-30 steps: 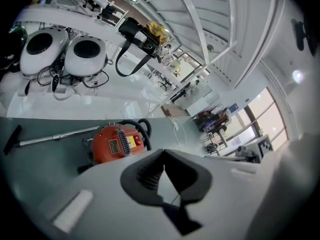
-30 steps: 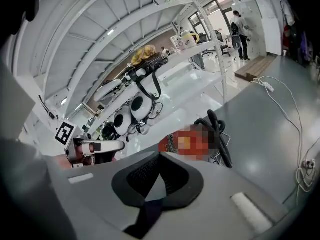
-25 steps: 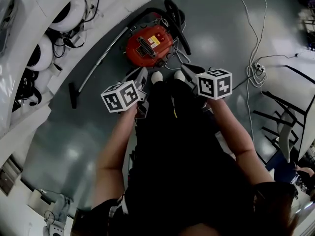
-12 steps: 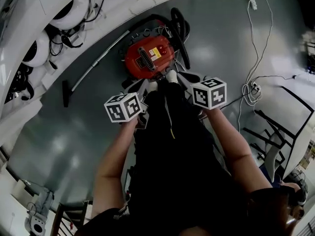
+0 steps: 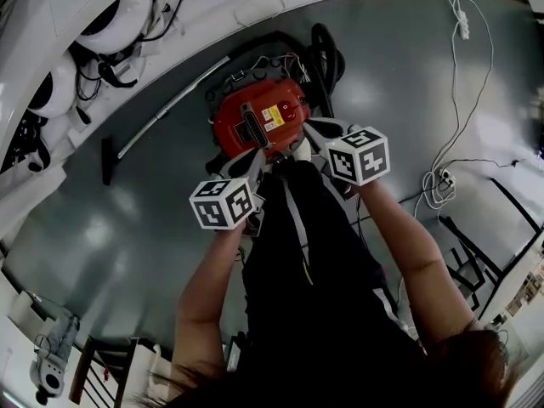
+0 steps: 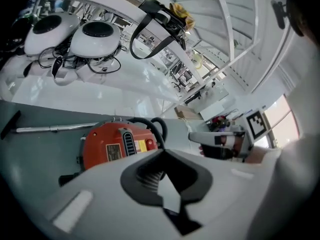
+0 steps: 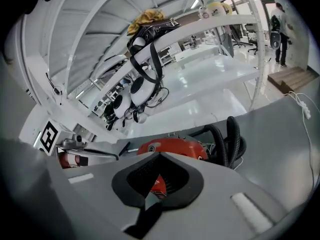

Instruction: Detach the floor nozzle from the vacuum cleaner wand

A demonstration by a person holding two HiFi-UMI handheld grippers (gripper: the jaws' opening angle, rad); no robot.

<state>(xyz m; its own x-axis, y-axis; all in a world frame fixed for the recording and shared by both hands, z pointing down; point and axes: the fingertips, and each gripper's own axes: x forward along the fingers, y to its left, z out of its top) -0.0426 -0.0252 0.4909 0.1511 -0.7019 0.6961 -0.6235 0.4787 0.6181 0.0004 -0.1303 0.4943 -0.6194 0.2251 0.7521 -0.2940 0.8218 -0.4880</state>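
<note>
The red vacuum cleaner body [image 5: 259, 121] [image 6: 117, 144] [image 7: 172, 146] lies on the grey floor just ahead of the person's feet. Its black hose [image 5: 327, 58] [image 7: 230, 139] loops behind it. The metal wand [image 5: 170, 109] [image 6: 55, 129] runs out to the left and ends in the black floor nozzle [image 5: 106, 160] [image 6: 11, 124]. My left gripper [image 5: 255, 164] [image 6: 161, 151] hangs shut and empty over the body's near left edge. My right gripper [image 5: 310, 130] [image 7: 159, 154] is also shut and empty, at the body's near right edge. Both are far from the nozzle.
A curved white bench [image 5: 51, 143] with round white devices [image 5: 110, 24] and cables borders the floor on the left, close to the nozzle. A white cable with a power strip [image 5: 442, 177] lies on the floor to the right. Black metal frames [image 5: 476, 262] stand at the right.
Both grippers have come down and forward toward the red vacuum body, still shut. The person's view has shifted, so the vacuum now lies right under the grippers.
</note>
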